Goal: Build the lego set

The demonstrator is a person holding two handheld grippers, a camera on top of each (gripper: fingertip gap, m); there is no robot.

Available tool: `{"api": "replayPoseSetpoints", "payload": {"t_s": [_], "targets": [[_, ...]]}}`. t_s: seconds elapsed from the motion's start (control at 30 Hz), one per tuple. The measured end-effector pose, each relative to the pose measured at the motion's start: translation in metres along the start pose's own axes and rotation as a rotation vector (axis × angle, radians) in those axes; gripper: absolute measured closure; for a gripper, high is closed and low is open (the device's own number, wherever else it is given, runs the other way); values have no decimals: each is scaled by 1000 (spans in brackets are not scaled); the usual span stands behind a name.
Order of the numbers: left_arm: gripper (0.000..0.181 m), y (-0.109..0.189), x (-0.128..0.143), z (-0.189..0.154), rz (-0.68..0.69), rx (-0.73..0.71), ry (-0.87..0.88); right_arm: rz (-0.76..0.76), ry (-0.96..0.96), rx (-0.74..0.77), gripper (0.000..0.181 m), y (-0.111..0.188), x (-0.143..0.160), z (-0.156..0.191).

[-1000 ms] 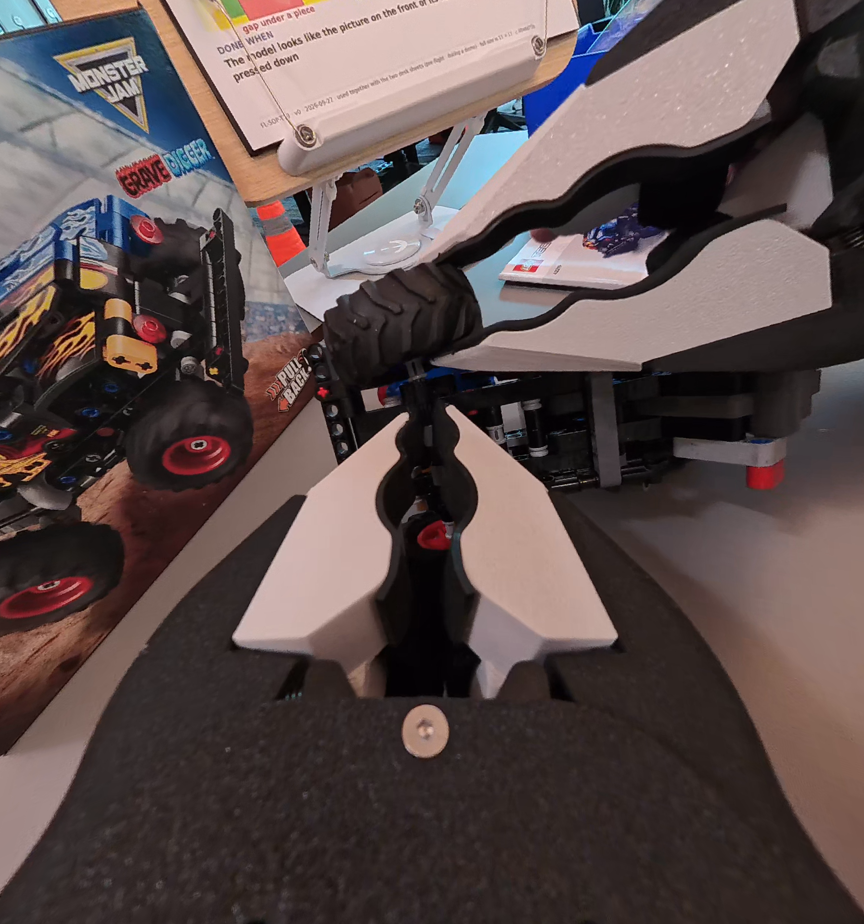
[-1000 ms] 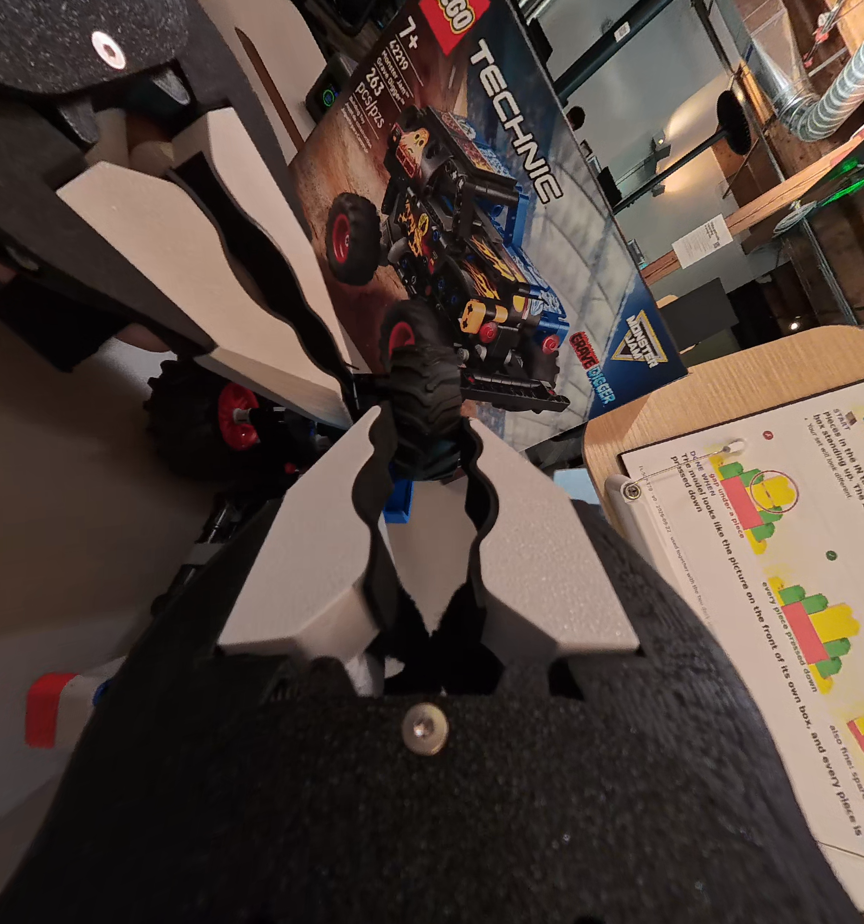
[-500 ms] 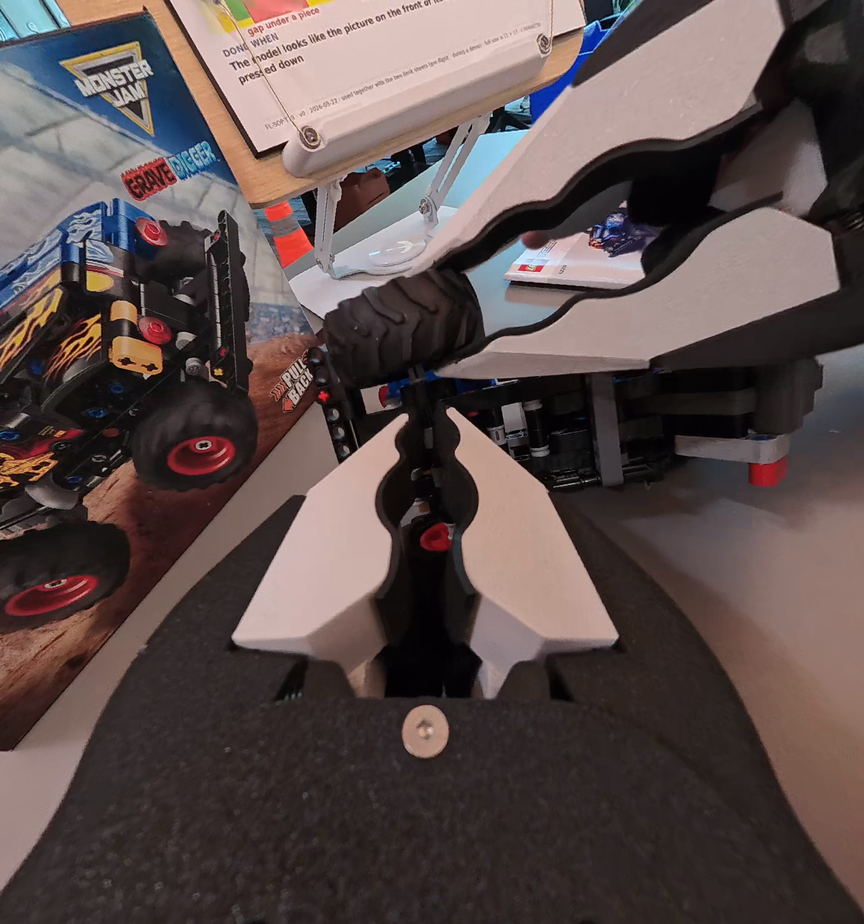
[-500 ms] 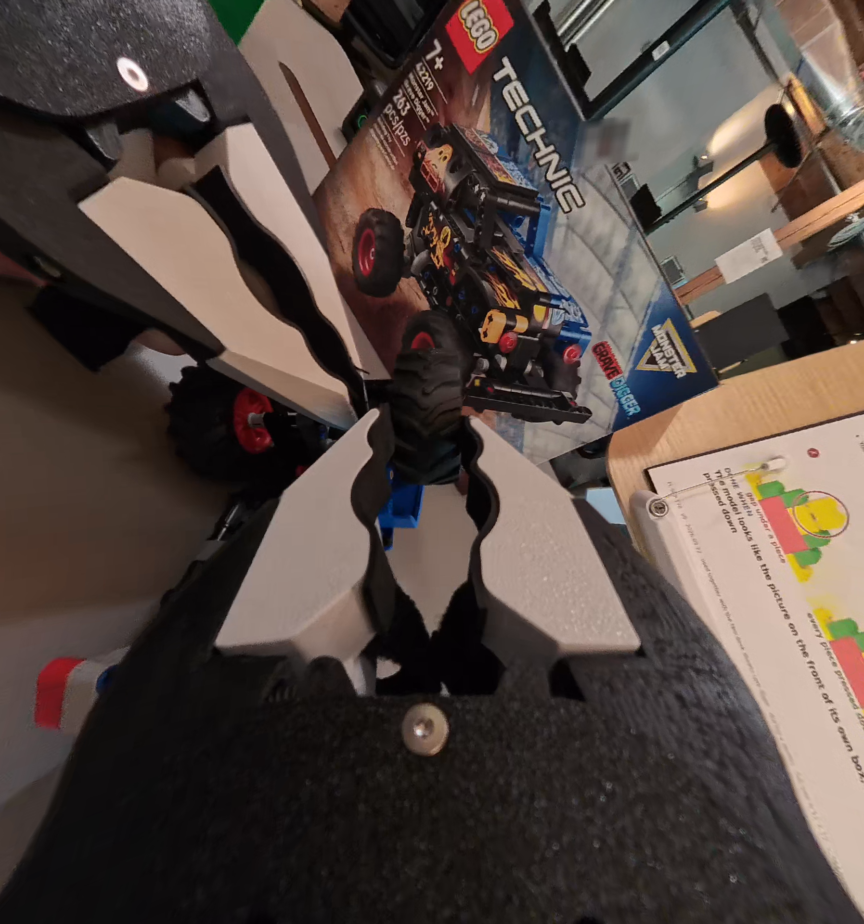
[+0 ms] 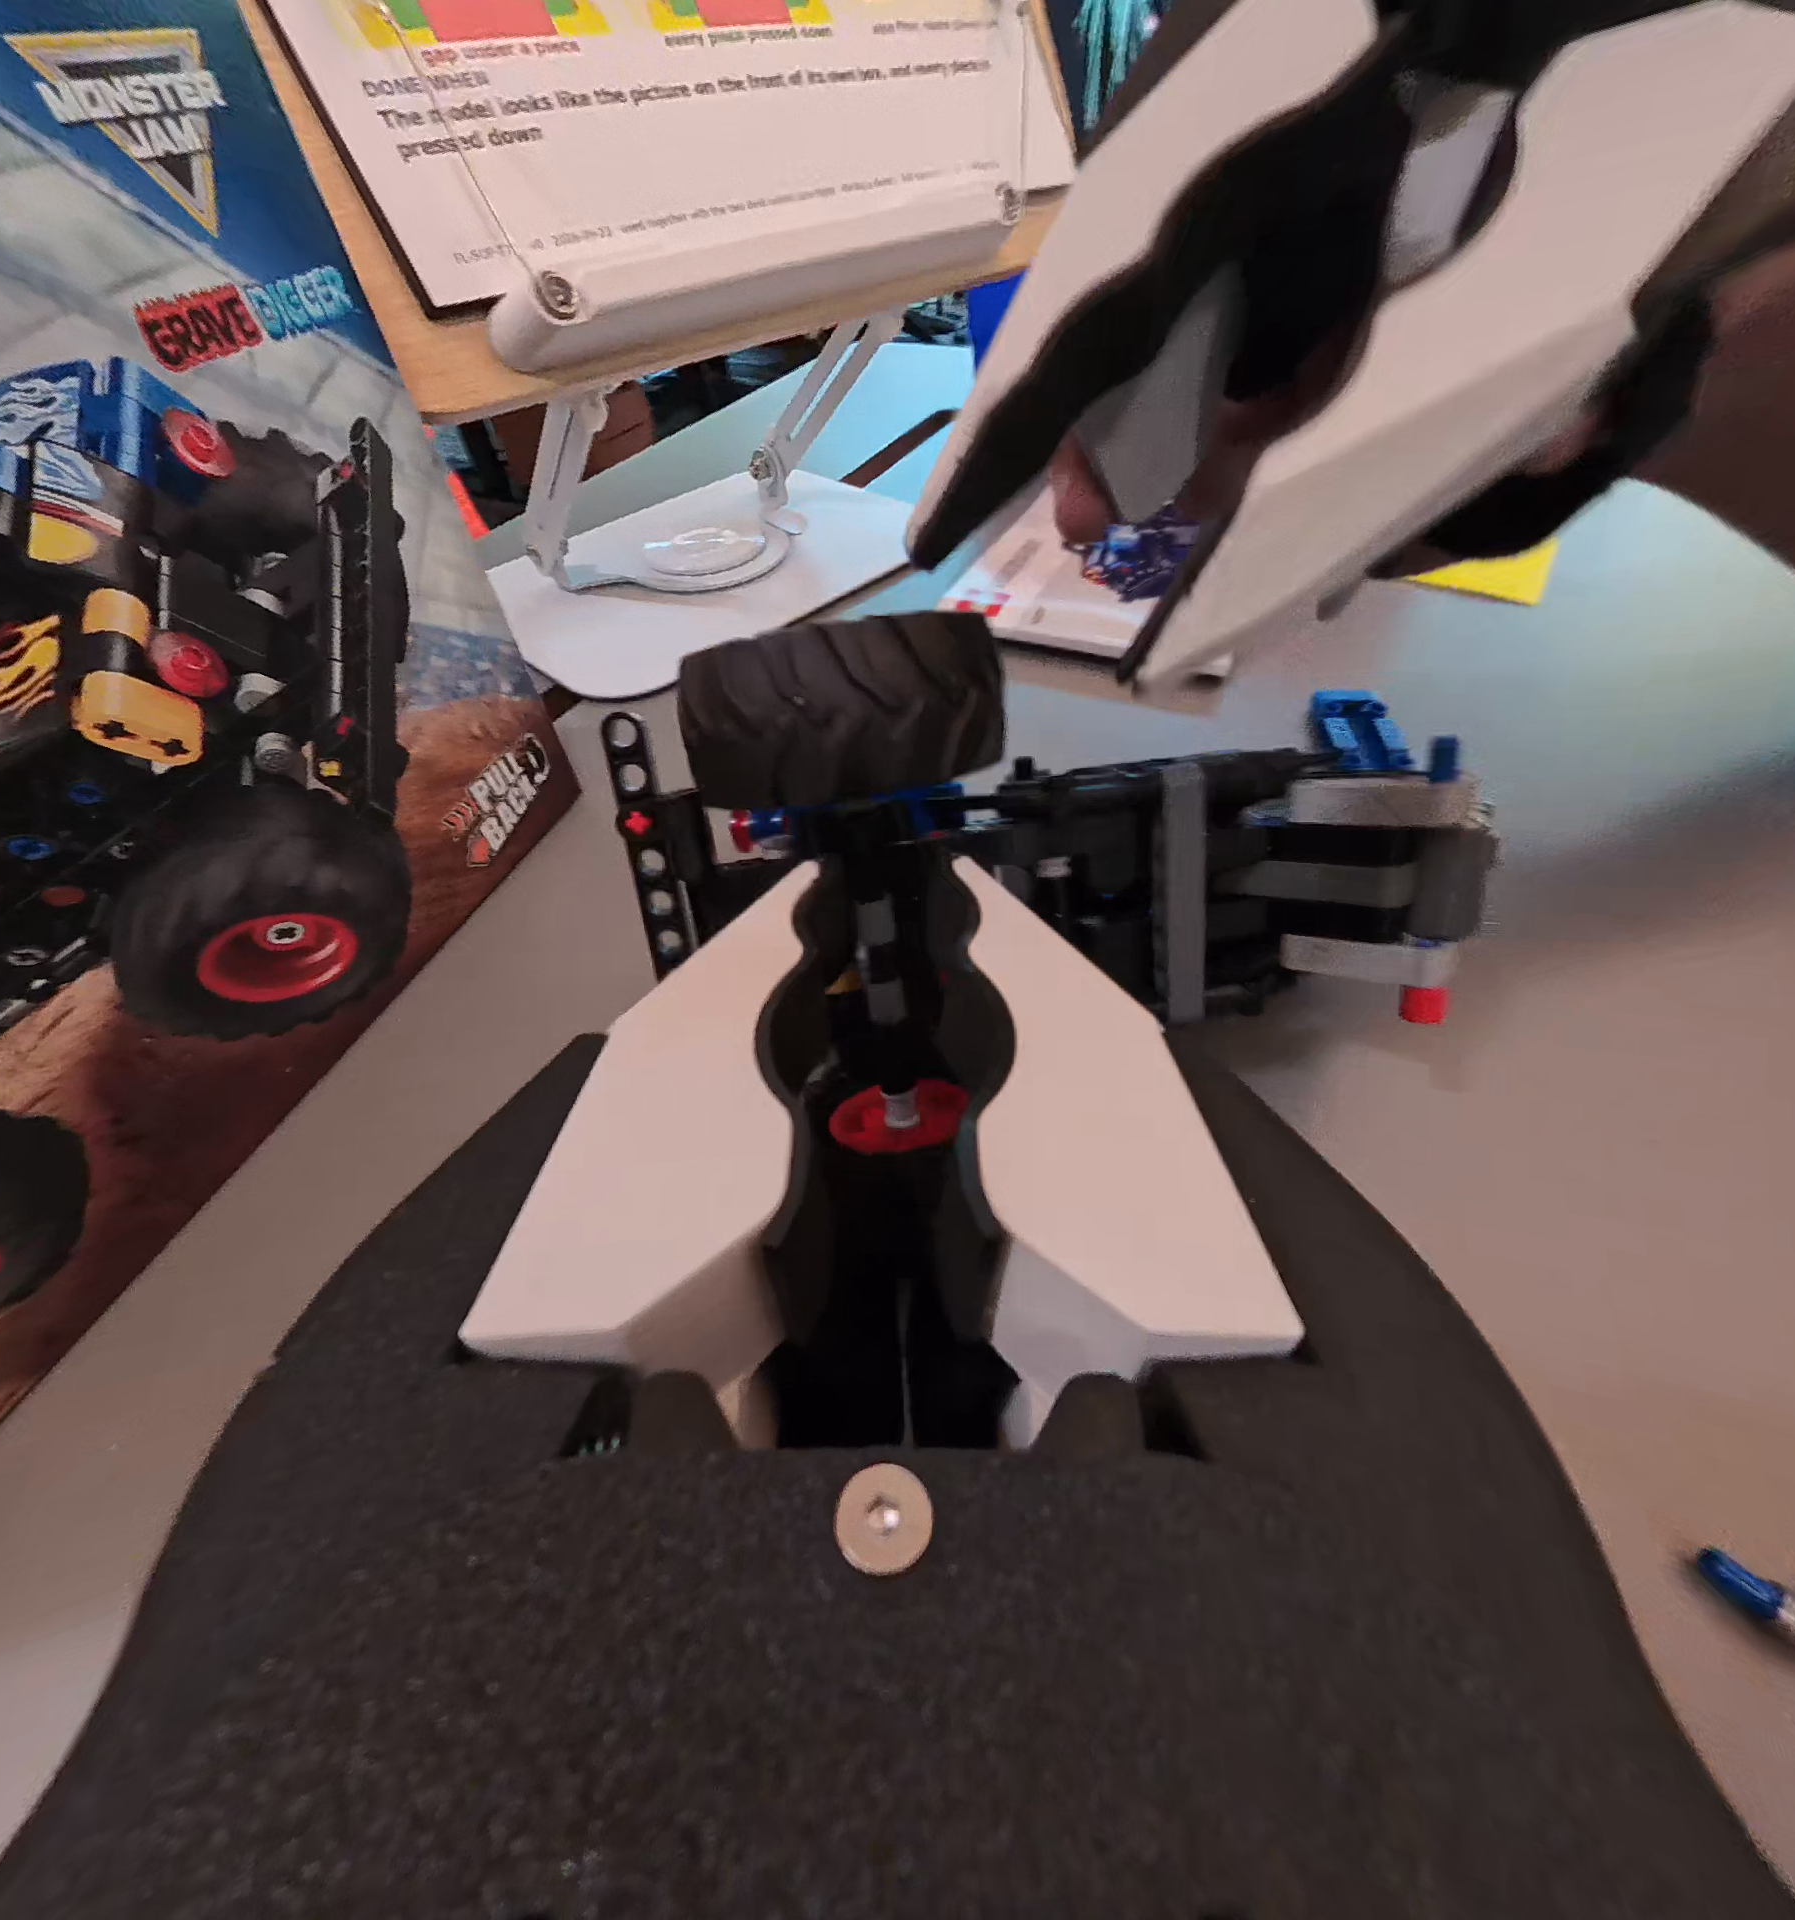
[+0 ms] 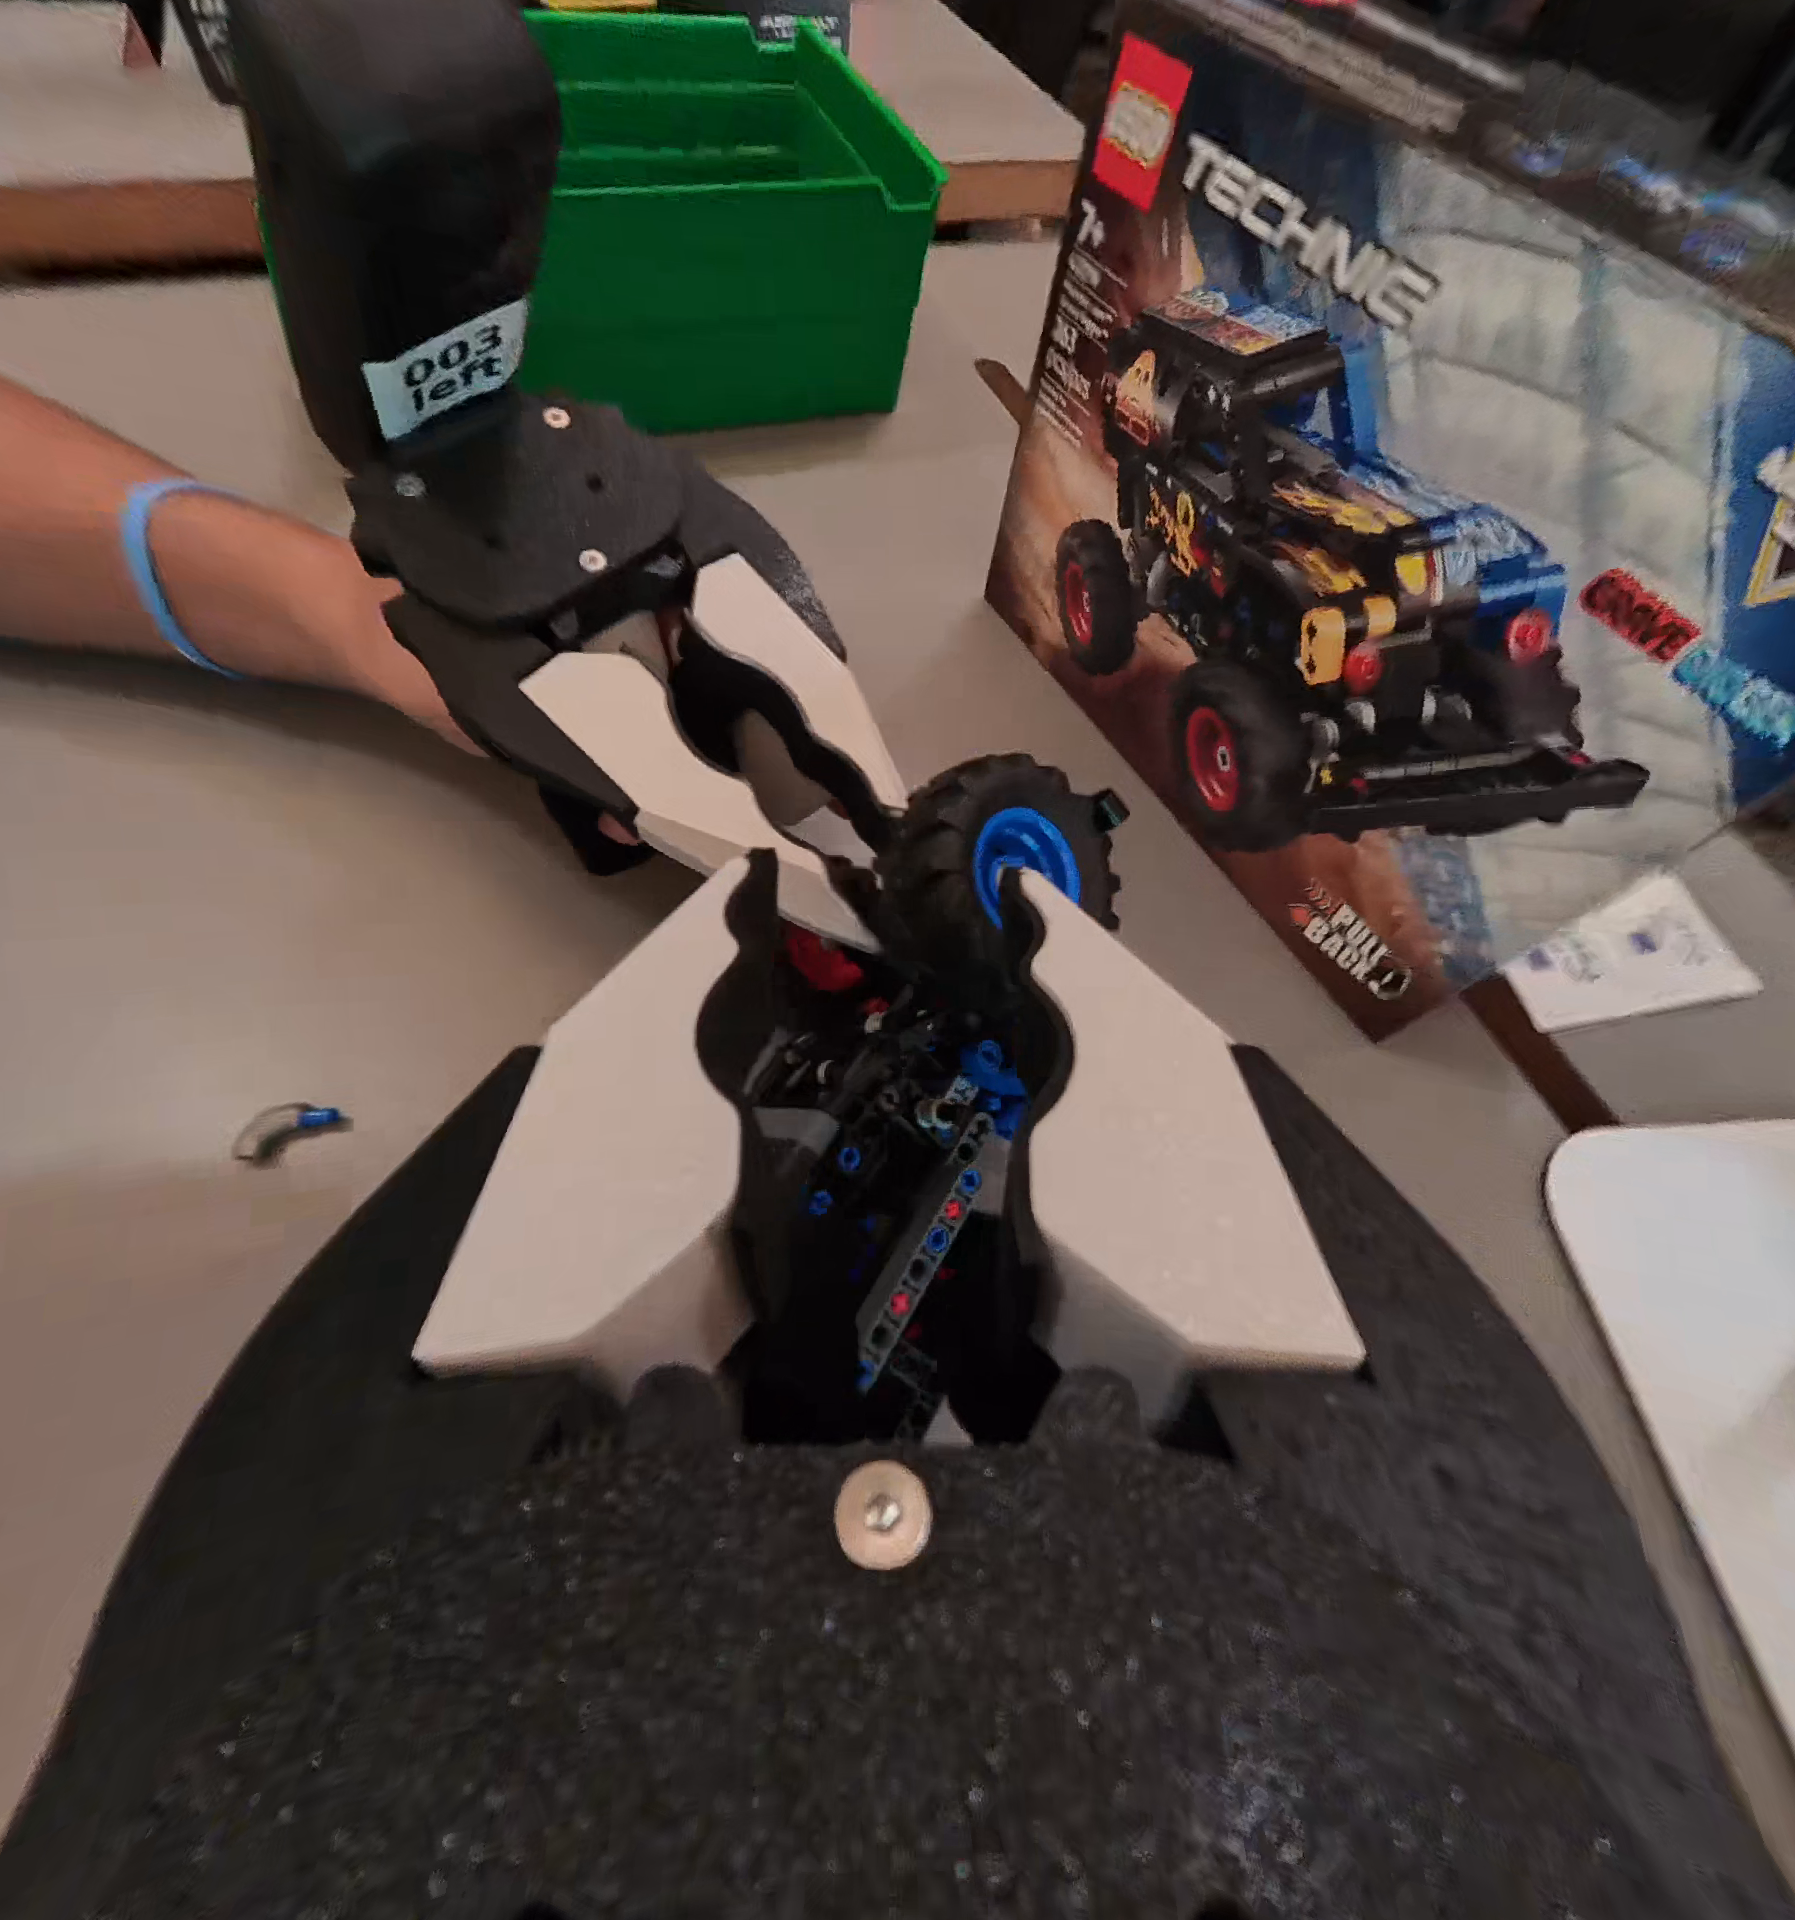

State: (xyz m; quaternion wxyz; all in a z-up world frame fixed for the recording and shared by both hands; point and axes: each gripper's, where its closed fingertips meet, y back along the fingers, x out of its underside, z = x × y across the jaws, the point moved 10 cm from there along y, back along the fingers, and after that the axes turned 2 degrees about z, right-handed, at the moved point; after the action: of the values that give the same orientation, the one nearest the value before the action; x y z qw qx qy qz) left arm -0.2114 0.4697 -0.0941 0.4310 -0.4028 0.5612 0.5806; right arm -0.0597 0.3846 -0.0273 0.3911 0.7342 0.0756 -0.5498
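A part-built black and blue toy truck chassis [image 5: 1236,883] lies on its side on the grey table. A black tyre [image 5: 841,707] sits on its upper axle; in the right wrist view the tyre shows a blue hub [image 6: 1018,852]. My left gripper [image 5: 885,878] is shut on the chassis just under this tyre, with a red-hubbed wheel [image 5: 898,1117] between its fingers. It also shows in the right wrist view [image 6: 862,831]. My right gripper [image 6: 893,878] is open and empty above the chassis. In the left wrist view it [image 5: 1028,613] hangs up and to the right of the tyre, apart from it.
The truck's picture box [image 5: 145,675] stands at the left, also in the right wrist view [image 6: 1392,582]. An instruction board [image 5: 685,156] stands on a white stand base [image 5: 685,582] behind. A green bin [image 6: 727,208] stands far back. A small blue-tipped loose part [image 6: 285,1127] lies on the table. A person's arm [image 6: 93,561] holds the left gripper.
My right gripper has opened, let go of the black tyre and pulled up and away. The tyre stays on the axle. My left gripper keeps its hold.
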Motion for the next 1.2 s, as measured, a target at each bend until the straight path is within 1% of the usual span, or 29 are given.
{"api": "replayPoseSetpoints", "payload": {"t_s": [0.03,0.1,0.17,0.27,0.33,0.37,0.43,0.5,0.57,0.63,0.67,0.7,0.73,0.77,0.83,0.93,1.03,1.07,1.17,1.2], "targets": [[163,1,0,0,4,21,13,23,-48,-25,133,2,2,-6],[160,3,1,1,5,56,38,60,-133,-61,129,5,7,-17],[159,7,0,4,-28,68,69,27,-219,-86,130,5,13,-27],[162,17,-4,19,-122,36,122,-10,-352,-183,121,2,18,-36],[161,18,-5,37,-97,18,160,-55,-422,-192,116,-6,20,-38],[157,16,-5,47,-66,29,175,-41,-423,-172,112,-14,22,-37],[143,11,-2,61,1,96,201,12,-393,-114,102,-32,24,-35],[142,8,3,64,46,176,202,37,-368,-156,118,-44,16,-27],[142,7,6,61,74,181,143,74,-235,-131,119,-45,7,-17],[146,10,8,55,79,206,75,105,-13,-103,119,-42,-1,-1],[152,14,7,51,65,236,61,118,105,-69,119,-40,-3,7],[162,19,6,48,46,262,49,129,203,-51,119,-38,-5,15],[164,24,5,44,34,279,29,138,298,-48,119,-36,-6,24],[164,29,4,40,21,288,5,139,383,-40,119,-33,-7,31],[166,40,2,29,-9,274,-48,135,465,-47,119,-27,-10,43],[169,61,-6,5,-13,192,-202,85,481,-49,118,-14,-10,54],[172,81,-19,-28,11,63,-390,72,359,-52,118,1,-5,63],[172,86,-23,-39,33,19,-441,54,324,-80,116,8,-4,68],[172,96,-31,-70,62,-76,-555,-45,244,-108,121,33,-7,83],[171,98,-32,-80,64,-102,-570,-85,222,-111,126,41,-9,89]]}}
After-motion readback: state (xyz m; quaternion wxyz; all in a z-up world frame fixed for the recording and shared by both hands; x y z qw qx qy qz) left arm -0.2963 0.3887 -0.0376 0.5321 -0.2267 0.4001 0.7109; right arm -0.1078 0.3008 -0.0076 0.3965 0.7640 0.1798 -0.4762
